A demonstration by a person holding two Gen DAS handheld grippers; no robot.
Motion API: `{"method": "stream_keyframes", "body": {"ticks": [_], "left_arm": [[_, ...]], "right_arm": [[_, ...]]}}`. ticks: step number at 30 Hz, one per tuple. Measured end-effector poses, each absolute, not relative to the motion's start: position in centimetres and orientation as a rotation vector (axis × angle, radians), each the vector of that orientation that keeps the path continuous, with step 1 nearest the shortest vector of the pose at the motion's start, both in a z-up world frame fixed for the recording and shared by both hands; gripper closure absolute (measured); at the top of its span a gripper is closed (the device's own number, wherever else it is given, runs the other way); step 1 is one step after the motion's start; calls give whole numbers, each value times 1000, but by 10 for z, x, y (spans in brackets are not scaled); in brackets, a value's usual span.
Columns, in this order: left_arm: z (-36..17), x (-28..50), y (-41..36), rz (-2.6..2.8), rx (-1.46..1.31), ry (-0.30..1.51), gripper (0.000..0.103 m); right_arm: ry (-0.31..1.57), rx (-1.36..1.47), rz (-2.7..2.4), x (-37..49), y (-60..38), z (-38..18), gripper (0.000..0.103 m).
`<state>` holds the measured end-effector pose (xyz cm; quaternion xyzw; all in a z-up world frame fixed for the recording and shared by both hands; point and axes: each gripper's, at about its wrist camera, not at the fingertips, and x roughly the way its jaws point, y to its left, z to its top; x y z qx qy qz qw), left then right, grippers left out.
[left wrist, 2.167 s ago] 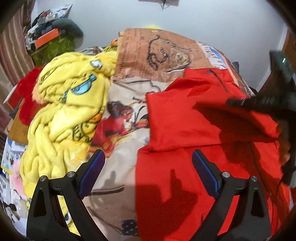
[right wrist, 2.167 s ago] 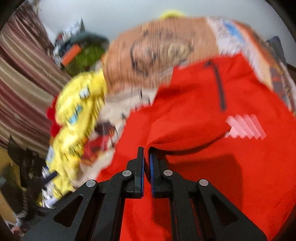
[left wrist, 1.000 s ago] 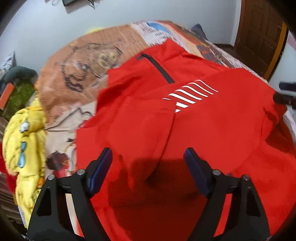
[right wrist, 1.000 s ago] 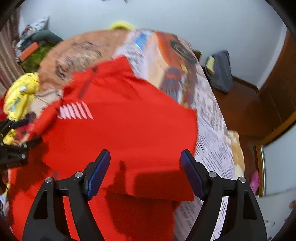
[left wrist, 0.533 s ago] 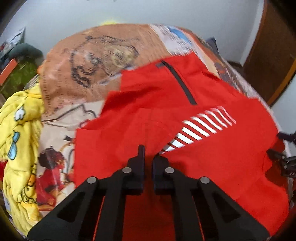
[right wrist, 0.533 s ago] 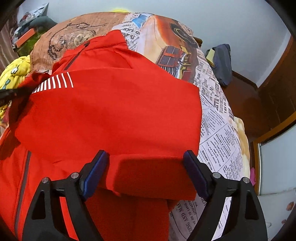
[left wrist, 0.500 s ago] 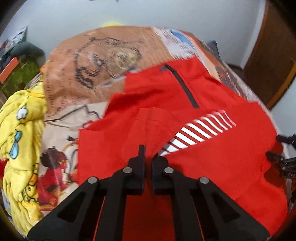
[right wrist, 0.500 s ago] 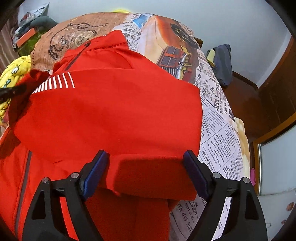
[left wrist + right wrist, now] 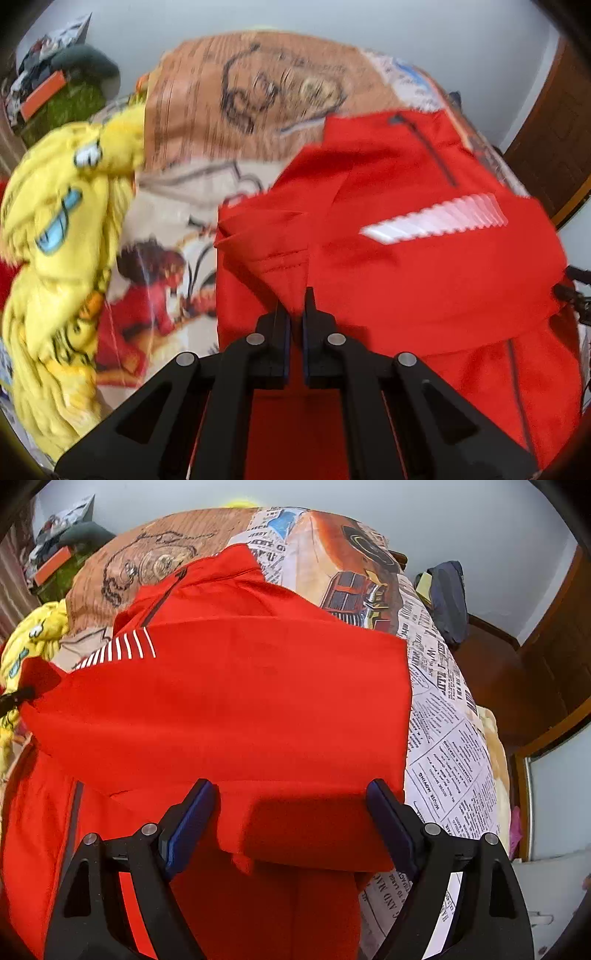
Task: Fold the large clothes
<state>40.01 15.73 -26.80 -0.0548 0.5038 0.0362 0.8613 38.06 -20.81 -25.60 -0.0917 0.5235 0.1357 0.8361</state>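
Observation:
A large red jacket (image 9: 424, 266) with white chest stripes (image 9: 436, 218) and a dark zip lies partly folded on the bed. My left gripper (image 9: 295, 299) is shut, pinching a fold of red fabric near the jacket's left edge. In the right wrist view its tip (image 9: 14, 698) holds a raised red flap at the far left. My right gripper (image 9: 291, 794) stands open just above the jacket (image 9: 240, 701), its fingers either side of the folded-over lower right edge and not pressing on it. The stripes (image 9: 118, 648) show at upper left there.
The bed cover (image 9: 443, 738) has newspaper and car prints. A crumpled yellow blanket (image 9: 62, 229) lies left of the jacket. Cluttered shelves (image 9: 55, 92) stand at the back left. A dark bag (image 9: 447, 598) and a wooden door (image 9: 554, 646) lie beyond the bed's right edge.
My left gripper went from open to shut on the red fabric and has since moved left with it. The right gripper sank a little closer to the folded edge and stays open.

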Motion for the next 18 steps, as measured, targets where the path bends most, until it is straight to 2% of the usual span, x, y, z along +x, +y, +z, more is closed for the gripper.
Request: {"method": "stream_keyframes", "body": {"ticks": [3, 6, 8, 9, 10, 12, 18], "left_arm": [[-284, 392, 162, 99, -116, 1076, 96], [-300, 385, 172, 147, -118, 1119, 88], [-312, 381, 183, 197, -120, 1172, 67], [-316, 378, 188, 220, -117, 1187, 46], [-316, 374, 194, 242, -116, 1180, 35], [-314, 367, 203, 254, -124, 1180, 30], [-301, 356, 227, 256, -83, 1231, 29]], "right_arm": [[1109, -224, 291, 378, -203, -256, 21], [1107, -237, 304, 373, -199, -253, 21], [1108, -242, 312, 371, -197, -252, 21], [1110, -241, 317, 370, -197, -253, 21], [1113, -242, 318, 370, -197, -254, 21], [1117, -241, 315, 370, -197, -256, 21], [1154, -256, 340, 375, -194, -256, 21]]}}
